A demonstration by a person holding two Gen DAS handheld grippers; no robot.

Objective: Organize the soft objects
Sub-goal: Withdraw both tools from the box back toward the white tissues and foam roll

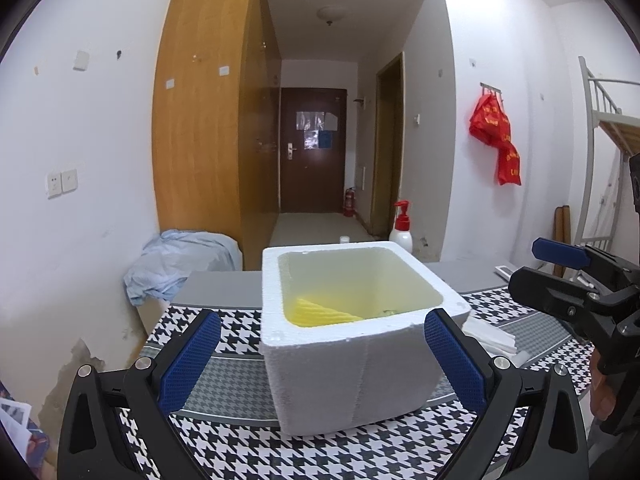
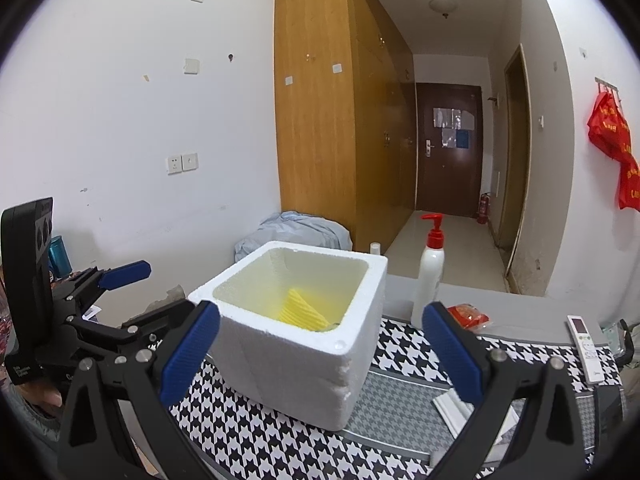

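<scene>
Nearest, left gripper (image 1: 322,360) and right gripper (image 2: 320,354): both spread wide, holding nothing. Beyond, at 12 o'clock of each: white foam box (image 1: 352,376) on the houndstooth cloth (image 1: 240,452), yellow sponge (image 1: 320,314) lying inside. Farther, at 1 o'clock: pump bottle (image 2: 430,276).

We are in a dormitory-style living room: a tall wooden wardrobe (image 1: 204,92) at eleven o'clock, a hallway to a dark entry door (image 1: 312,148) at twelve, a metal bunk-bed frame (image 1: 604,148) at two, red bags (image 1: 496,132) hung on wall hooks, and crumpled bedding (image 1: 180,264) beside the houndstooth-covered tabletop (image 1: 240,452).
</scene>
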